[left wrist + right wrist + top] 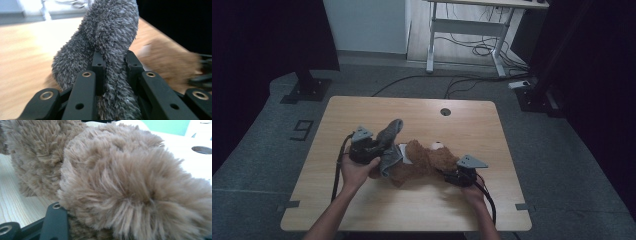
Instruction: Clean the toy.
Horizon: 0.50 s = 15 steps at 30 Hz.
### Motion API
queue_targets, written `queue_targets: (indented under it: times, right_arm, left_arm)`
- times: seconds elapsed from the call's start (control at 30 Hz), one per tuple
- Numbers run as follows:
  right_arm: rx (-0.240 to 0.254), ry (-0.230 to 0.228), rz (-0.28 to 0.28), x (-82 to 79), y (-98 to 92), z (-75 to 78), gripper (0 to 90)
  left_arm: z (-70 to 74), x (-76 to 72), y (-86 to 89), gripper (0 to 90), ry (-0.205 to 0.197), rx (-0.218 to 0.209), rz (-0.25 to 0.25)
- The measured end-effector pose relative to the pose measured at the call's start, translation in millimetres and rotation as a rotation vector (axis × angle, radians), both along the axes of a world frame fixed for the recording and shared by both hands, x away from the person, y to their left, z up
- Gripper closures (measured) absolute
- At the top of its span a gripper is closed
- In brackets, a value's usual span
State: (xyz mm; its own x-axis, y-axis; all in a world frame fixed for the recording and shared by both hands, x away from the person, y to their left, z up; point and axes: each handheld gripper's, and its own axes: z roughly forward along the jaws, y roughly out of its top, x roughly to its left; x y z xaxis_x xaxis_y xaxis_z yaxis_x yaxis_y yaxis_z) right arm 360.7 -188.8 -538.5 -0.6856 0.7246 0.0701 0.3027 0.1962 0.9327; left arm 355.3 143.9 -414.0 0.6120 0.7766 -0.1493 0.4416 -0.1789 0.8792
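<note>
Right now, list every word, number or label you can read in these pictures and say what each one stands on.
"9": one large dark numeral marked on the grey floor left of the light wooden table, at; seen from the camera it could also be a 6.
Small white tag on the brown plush teddy bear, beside the grey fuzzy cloth: too small and blurred to read.
No other text is legible.

You are seeing one readable mark: a taped figure "9" (301,130) sitting on the grey floor (257,150), left of frame.
</note>
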Motion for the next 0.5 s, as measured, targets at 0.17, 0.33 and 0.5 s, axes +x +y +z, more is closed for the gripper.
queue_targets:
  times: [0.17, 0.33, 0.5]
  right_arm:
    - [0.0, 0.001, 0.0, 0.2, -0.3, 0.0, 40.7]
    - [0.001, 0.0, -0.004, -0.1, 0.3, -0.1, 40.6]
    - [-0.004, 0.0, -0.001, -0.2, 0.0, 0.1, 40.6]
  left_arm:
    - [16.0, -15.4, -54.6, 73.8, -0.054, 0.052, -0.126]
    - [10.9, -17.0, -100.0, 73.6, -0.045, 0.093, -0.195]
    - [-13.7, -7.2, -133.8, 73.6, 0.008, 0.173, -0.207]
